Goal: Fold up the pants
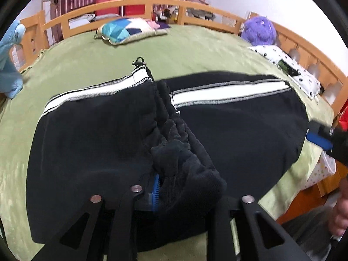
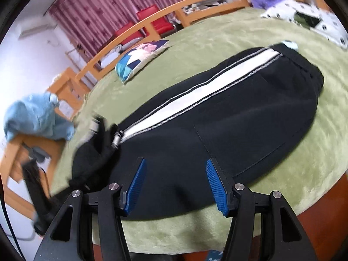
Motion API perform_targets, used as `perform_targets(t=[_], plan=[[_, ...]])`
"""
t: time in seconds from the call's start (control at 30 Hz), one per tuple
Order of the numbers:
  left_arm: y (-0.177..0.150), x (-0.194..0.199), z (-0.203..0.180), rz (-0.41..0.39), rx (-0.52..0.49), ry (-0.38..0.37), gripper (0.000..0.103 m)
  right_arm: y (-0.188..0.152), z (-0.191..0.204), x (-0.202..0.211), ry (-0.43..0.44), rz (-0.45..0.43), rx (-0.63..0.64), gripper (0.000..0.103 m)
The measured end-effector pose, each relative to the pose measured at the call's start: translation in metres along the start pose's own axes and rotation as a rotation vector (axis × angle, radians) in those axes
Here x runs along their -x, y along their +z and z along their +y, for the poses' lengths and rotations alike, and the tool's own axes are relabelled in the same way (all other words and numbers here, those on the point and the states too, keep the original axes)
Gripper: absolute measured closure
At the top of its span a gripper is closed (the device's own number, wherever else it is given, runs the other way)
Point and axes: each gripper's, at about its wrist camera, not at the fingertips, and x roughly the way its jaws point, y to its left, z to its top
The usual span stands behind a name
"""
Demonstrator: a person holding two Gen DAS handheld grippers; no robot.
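Black pants [image 1: 228,126] with a white side stripe [image 1: 228,93] lay spread across a green blanket [image 1: 87,61] on a wooden-railed bed [image 1: 165,3], one half folded over so that a bunched ridge of dark cloth ran down the middle toward the left gripper [image 1: 165,187]. That gripper was clamped narrow on the pants, a gathered wad of fabric swallowing its fingers so that only a sliver of one blue pad [image 1: 155,192] showed beside the cloth. The right gripper [image 2: 176,184] hung just above the near edge of the pants, its jaws spread wide and holding nothing, the two blue pads [image 2: 136,187] well apart with black fabric visible between them. In the right wrist view the stripe ran diagonally away from that gripper toward the far waistband, with a zipper pull [image 2: 116,140] at its lower left end. In the left wrist view the right gripper appeared at the pants' right edge. A patterned pillow [image 1: 128,30] rested near the far rail, a purple plush toy [image 1: 258,30] sat in the far right corner, and a light blue plush [image 2: 37,117] sat at the blanket's left edge.
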Motion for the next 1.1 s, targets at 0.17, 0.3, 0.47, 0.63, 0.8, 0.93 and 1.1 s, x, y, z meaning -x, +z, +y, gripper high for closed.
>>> perform_targets(t=[0.17,0.3,0.47,0.63,0.8,0.93,1.1], plan=[[-0.006,0.028,0.032,-0.012,0.098,-0.043,0.035,0.004,0.026,-0.022,0.069,0.024,0.021,0.043],[-0.016,0.052,0.063,-0.055,0.129,-0.050,0.027,-0.001,0.075,-0.054,0.102,0.083,0.127,0.043],[-0.036,0.075,0.113,-0.081,0.242,-0.010,0.026,-0.019,0.134,-0.077,0.154,0.114,0.269,0.043],[-0.057,0.090,0.147,-0.097,0.322,0.016,0.026,-0.046,0.179,-0.117,0.071,0.220,0.438,0.044],[-0.065,0.097,0.164,-0.119,0.356,0.012,0.026,-0.070,0.191,-0.131,-0.070,0.263,0.585,0.085],[-0.067,0.104,0.172,-0.136,0.357,0.000,0.026,-0.038,0.158,-0.059,0.189,0.043,0.341,0.085],[-0.066,0.093,0.182,-0.131,0.386,-0.039,0.026,-0.083,0.153,-0.104,-0.028,0.335,0.406,0.075]])
